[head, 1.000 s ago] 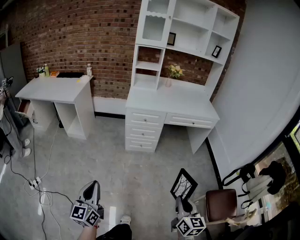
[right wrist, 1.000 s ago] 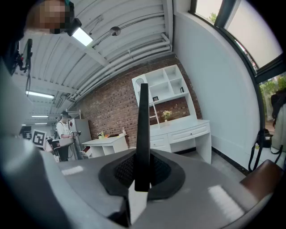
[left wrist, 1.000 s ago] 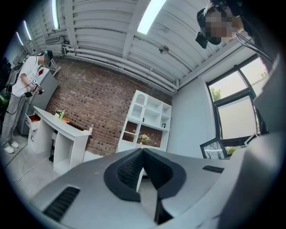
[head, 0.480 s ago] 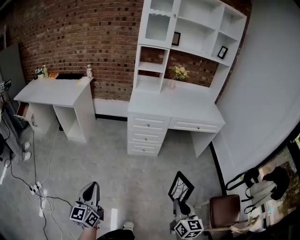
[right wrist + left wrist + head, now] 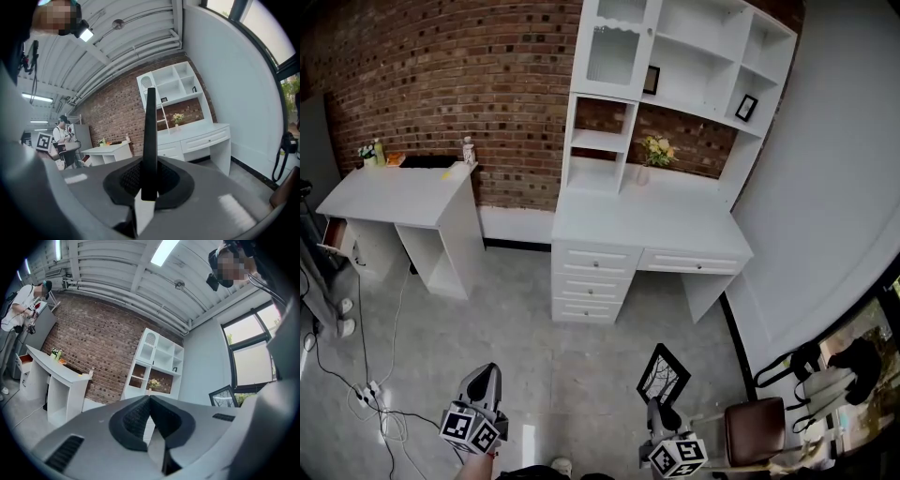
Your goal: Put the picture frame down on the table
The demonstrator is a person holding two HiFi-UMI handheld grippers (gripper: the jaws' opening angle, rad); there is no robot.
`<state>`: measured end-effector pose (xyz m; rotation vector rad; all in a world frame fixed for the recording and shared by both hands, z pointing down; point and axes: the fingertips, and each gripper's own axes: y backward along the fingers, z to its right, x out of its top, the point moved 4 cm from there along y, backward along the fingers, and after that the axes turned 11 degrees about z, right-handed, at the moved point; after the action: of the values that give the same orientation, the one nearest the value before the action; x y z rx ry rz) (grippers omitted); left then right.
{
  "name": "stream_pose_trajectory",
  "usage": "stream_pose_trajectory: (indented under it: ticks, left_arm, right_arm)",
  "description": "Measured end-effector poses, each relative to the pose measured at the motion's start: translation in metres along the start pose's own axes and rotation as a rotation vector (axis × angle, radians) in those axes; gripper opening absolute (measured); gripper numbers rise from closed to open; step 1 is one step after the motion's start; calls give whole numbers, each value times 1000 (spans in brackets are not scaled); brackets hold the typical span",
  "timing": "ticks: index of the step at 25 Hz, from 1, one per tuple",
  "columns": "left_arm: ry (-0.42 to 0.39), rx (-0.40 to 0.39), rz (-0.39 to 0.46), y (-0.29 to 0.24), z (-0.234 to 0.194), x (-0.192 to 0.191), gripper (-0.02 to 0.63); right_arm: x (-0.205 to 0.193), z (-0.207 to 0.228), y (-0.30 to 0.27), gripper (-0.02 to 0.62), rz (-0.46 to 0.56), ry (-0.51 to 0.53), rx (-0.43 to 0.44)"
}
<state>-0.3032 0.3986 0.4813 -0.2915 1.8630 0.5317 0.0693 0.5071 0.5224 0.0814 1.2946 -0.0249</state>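
Right hand-held gripper [image 5: 660, 409] [image 5: 149, 180] clamped on the picture frame [image 5: 665, 375] [image 5: 150, 136] at its lower edge; frame upright over the floor [image 5: 534, 366], well short of the white bench [image 5: 647, 220]. Left hand-held gripper [image 5: 486, 370] [image 5: 150, 401] closed, empty. Both point forward.

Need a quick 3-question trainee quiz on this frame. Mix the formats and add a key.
1. True or false: the left gripper is shut with nothing between its jaws.
2. What does the right gripper hold? A) a vase B) a frame C) a cable
3. Fill in: the flowers stand on the white ___ under the shelves.

Key: 1 true; 2 B; 3 desk.
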Motion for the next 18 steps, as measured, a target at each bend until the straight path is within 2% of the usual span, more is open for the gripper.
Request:
stream_pose_trajectory:
  ticks: [8,18]
  left_arm:
    - [35,-9,-41,-34,-12,-19,-11]
    - [40,23,-34,-98,-30,-30,-11]
  right_arm:
    - [-3,11,-31,29,-15,-32,-54]
    - [0,39,-105,29,-35,-30,-38]
